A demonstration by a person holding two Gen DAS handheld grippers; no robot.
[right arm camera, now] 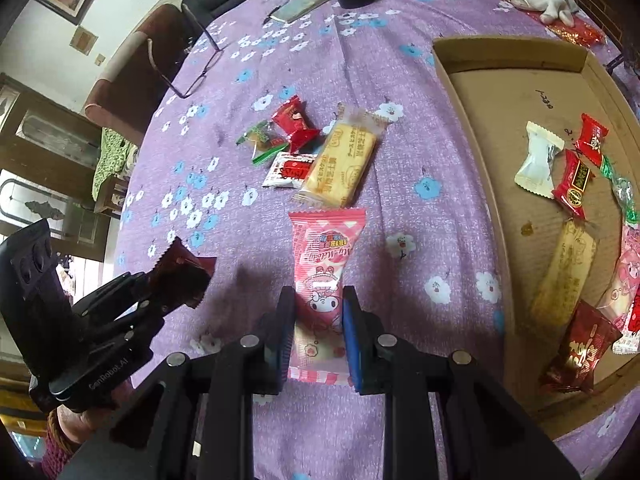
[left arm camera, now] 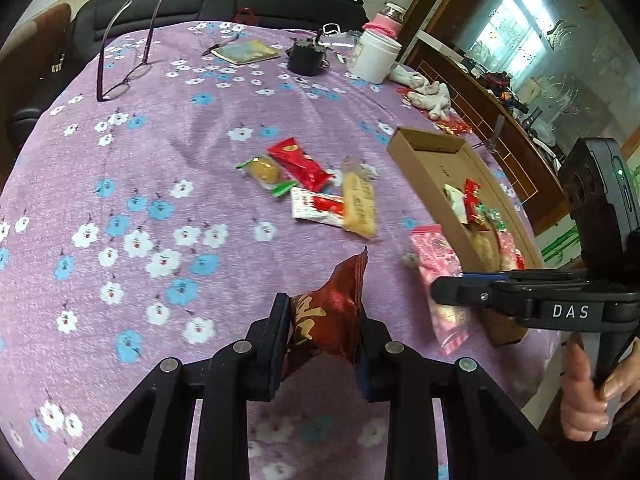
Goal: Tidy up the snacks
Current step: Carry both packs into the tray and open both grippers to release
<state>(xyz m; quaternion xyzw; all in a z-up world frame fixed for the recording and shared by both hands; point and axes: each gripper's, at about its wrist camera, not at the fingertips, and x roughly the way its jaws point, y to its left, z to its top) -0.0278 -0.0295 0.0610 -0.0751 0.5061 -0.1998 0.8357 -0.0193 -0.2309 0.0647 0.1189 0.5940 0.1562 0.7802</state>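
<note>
Two clamped snacks above the purple floral tablecloth

At right we see the cardboard tray holding wrapped sweets, clearest in the right view; our left gripper pinches a dark red packet, our right gripper a pink packet, lower centre.

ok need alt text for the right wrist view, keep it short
The right gripper is shut on a pink snack packet above a purple flowered tablecloth. At right is a cardboard box already holding several snacks; at left the left gripper holds a dark red packet, with four more snacks loose beyond.
</note>
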